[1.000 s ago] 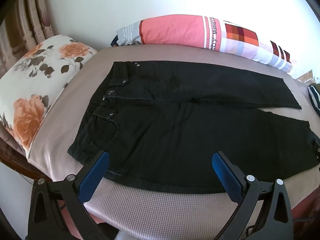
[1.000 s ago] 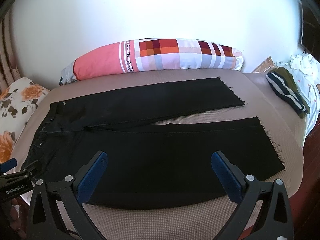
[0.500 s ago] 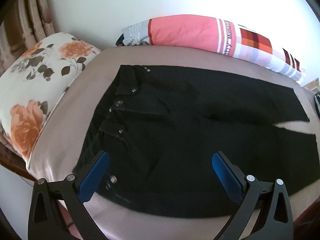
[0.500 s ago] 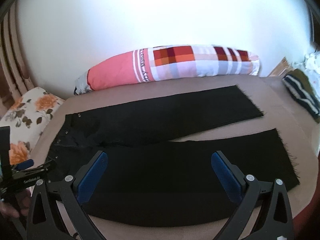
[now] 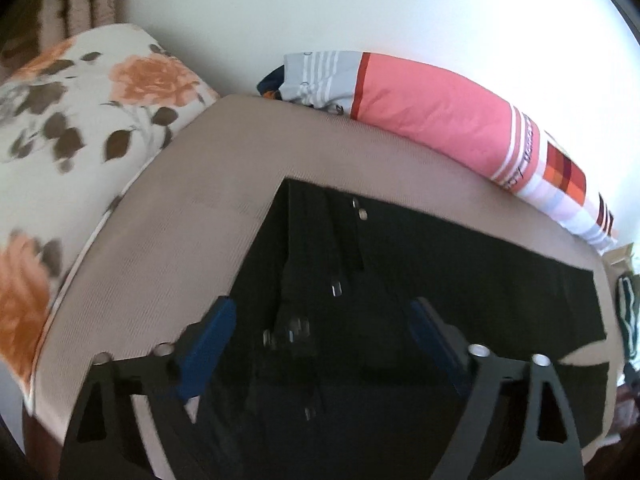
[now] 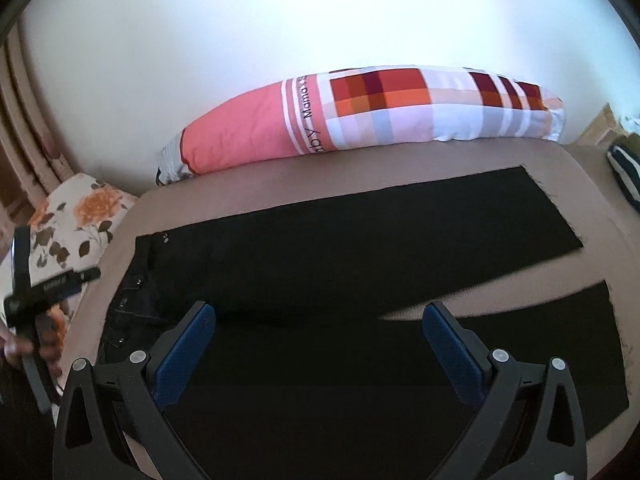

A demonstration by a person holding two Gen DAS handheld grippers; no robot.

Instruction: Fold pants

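Note:
Black pants [image 6: 360, 248] lie flat on a beige bed, waist to the left, both legs spread to the right. In the left wrist view the pants' waistband [image 5: 320, 280] with metal buttons lies right under my left gripper [image 5: 320, 332], which is open with blue pads and hovers low over it. My right gripper [image 6: 320, 336] is open and empty over the near leg. The left gripper also shows in the right wrist view [image 6: 44, 292] at the far left, beside the waist.
A long pink and plaid bolster pillow [image 6: 360, 112] lies along the white wall. A floral pillow [image 5: 80, 128] sits at the left end of the bed [image 5: 180, 220]. Striped clothing [image 6: 624, 168] lies at the far right.
Both grippers have moved forward and lower over the pants. The left gripper has come in over the waistband, and its view is blurred with motion. Both stay open.

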